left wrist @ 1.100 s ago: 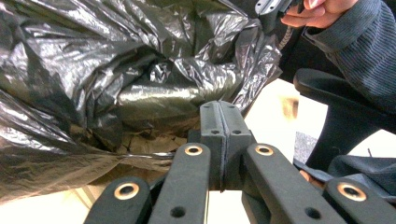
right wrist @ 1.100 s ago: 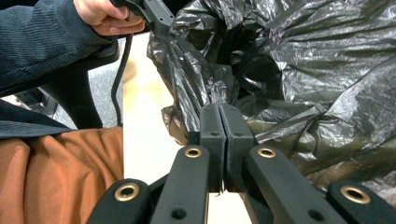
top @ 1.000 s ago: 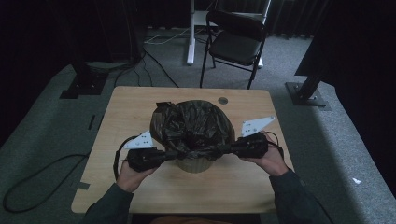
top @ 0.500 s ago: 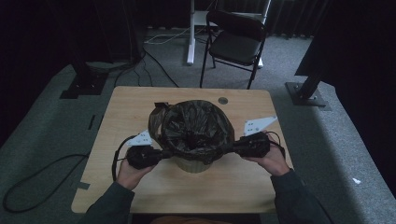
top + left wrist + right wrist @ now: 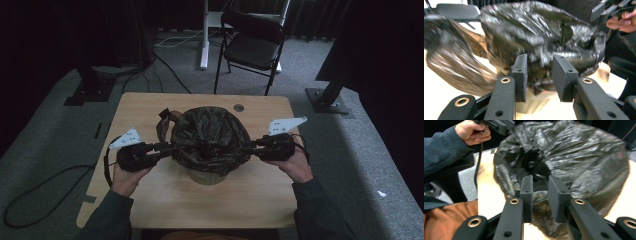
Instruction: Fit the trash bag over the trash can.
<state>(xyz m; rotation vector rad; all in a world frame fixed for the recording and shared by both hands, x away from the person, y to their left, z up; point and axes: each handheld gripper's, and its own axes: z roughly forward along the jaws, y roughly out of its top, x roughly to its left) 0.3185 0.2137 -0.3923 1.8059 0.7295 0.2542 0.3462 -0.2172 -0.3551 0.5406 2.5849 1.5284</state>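
Two grippers — one in each of my hands — meet a black bin bag at the center of the high view, where the bag lines a small pale bin standing on a light wooden table. My left gripper comes in from the left of center, my right gripper from the right of center, and both point inward at the bag's crumpled rim. A loose flap of the bag hangs out toward the upper left of the bin.

In the left gripper view, my jaws stand apart at bottom center with bag plastic bunched just beyond and between them; I cannot tell whether the pads touch it. My other hand and its gripper sit in the upper right of that frame.

In the right gripper view, my jaws are parted, a narrow gap between them, at bottom center against the bag's lower edge — contact is unclear. The bag's dark opening lies just above them. My left hand grips its tool in the upper left, sleeve below it.

A black folding chair stands on grey carpet at the top of the high view, behind the table.
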